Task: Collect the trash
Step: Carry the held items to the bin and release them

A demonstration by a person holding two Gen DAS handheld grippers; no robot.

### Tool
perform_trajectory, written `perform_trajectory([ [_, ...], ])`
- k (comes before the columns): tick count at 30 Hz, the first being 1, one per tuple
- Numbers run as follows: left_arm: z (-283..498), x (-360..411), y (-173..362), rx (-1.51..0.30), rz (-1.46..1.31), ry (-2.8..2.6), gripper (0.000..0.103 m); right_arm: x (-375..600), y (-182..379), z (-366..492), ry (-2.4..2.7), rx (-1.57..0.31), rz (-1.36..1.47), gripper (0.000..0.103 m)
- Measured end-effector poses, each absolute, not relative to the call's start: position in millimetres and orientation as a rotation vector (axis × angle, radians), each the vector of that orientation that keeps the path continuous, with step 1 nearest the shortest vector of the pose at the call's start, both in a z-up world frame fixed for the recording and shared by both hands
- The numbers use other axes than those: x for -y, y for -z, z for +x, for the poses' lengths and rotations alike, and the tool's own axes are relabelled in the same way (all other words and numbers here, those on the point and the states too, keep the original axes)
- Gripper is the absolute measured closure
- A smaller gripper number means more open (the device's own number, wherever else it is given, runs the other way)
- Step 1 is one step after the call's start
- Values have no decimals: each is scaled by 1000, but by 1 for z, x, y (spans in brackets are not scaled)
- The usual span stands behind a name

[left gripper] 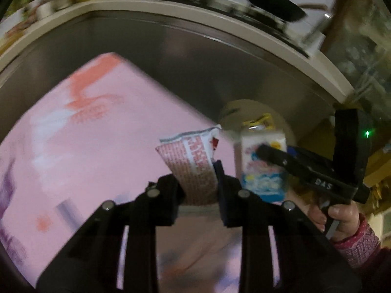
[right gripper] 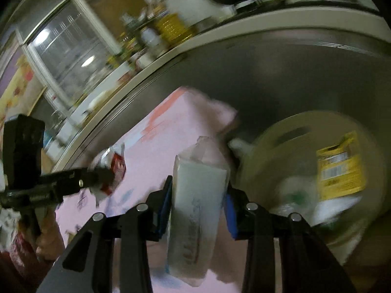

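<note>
The left gripper (left gripper: 196, 183) is pinching a crumpled red-and-white printed wrapper (left gripper: 189, 157) between its nearly closed black fingers, the wrapper sticking up toward twelve o'clock in its own camera. The right gripper (right gripper: 198, 207) is clamping a white milk-style carton with blue and pink print (right gripper: 195, 210) between its blue-padded fingers, which are standing partly apart around the carton's width; the carton is running upright through the jaws, its folded top toward twelve o'clock.

From the left wrist view, the right gripper (left gripper: 262, 168) and its carton (left gripper: 262, 168) are sitting just beside the wrapper at three o'clock, a hand in a red patterned sleeve (left gripper: 342, 219) gripping the handle. From the right wrist view, the left gripper (right gripper: 107, 174) with the wrapper (right gripper: 113, 171) is showing at nine o'clock.

Both loads are hanging over a pink printed mat (left gripper: 85, 134) lying on the dark grey floor (left gripper: 195, 61). A round pale bin (right gripper: 281, 131) is standing at about three o'clock, with a yellow packet (right gripper: 339, 166) and other blurred white rubbish inside. A cream-edged counter (left gripper: 171, 6) with dark pans (left gripper: 273, 2) is curving across the top.
</note>
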State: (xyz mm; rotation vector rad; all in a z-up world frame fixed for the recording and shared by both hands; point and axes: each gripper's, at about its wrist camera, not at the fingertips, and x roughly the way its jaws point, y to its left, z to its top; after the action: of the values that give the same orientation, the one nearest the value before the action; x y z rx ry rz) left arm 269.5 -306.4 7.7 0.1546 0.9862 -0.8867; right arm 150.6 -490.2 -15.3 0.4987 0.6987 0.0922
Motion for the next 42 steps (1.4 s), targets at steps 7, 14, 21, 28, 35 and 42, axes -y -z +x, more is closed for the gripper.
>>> perform_trajectory([
  [7,271,428,11,-1055,161,1020,78,591,9,143,106,-684,433,68],
  [14,279,486,49,-1135,226,990,61,615,45,165,138,-808,336,67],
  [21,285,497,71,-1196,250,907,32,625,64,156,160,-779,425,46],
  [28,282,472,36,-1093,193,884,32,640,44,142,194,-673,446,46],
  [35,264,434,9,-1050,142,898,32,640,48,157,199,-700,448,70],
  [42,234,381,-16,-992,112,902,32,625,76,182,187,-884,421,70],
])
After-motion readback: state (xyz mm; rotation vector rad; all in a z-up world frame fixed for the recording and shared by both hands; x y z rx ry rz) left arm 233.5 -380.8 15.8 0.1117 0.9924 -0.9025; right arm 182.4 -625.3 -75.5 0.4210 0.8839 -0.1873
